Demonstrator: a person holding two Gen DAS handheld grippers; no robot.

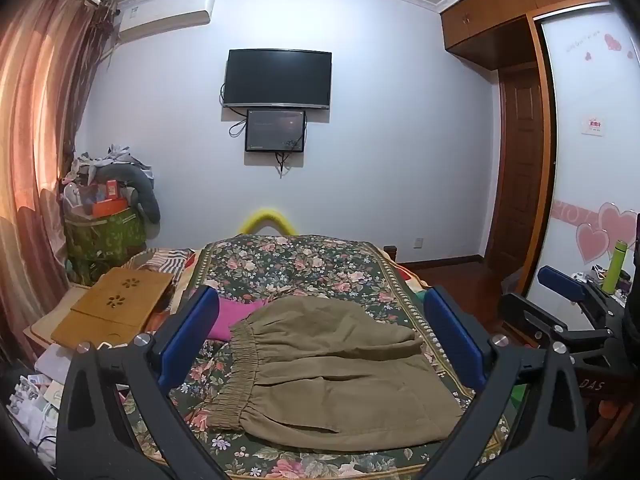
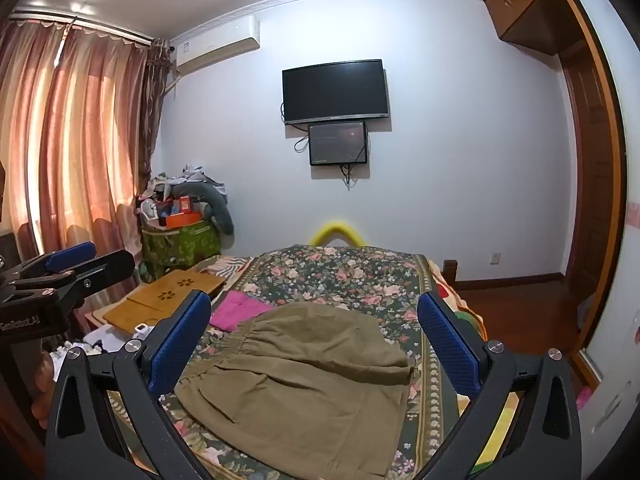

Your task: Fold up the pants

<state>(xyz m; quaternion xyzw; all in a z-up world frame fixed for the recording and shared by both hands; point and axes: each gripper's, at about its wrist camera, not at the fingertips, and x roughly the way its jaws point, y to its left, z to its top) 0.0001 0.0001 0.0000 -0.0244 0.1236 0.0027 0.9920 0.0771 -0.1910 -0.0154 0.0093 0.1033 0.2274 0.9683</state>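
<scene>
filling most of both views is a bed (image 1: 304,264) under a dark floral cover, running away toward a pale wall with a black tv (image 1: 277,78) mounted on it. pink curtains (image 2: 76,136) hang on the left side and a wooden wardrobe (image 1: 516,4) stands on the right.

on the near half of the bed lie the pants (image 1: 328,376), olive-brown and already folded into a compact, roughly square bundle. the elastic waistband (image 1: 236,376) forms the bundle's left edge, and the cloth runs from it toward the right. a pink garment (image 1: 236,314) peeks out just beyond the far left corner, touching or slightly under the bundle.

the left tool (image 1: 320,344) hovers above the bundle with its blue pads spread wide and nothing between them. the right tool (image 2: 316,344) does likewise, wide apart and empty. the bundle sits straight ahead of and below both tools, framed between each pair of pads; neither looks clearly nearer. the left tool lines up more with the waistband side, the right tool with the opposite edge.

judging by the shape, the folding looks close to finished; any further fold would likely bring one short edge across to the other.

in the far left corner a green bag (image 2: 182,246) is heaped with clothes and small boxes. a wooden lap tray (image 1: 114,306) rests beside the bed on the left.
</scene>
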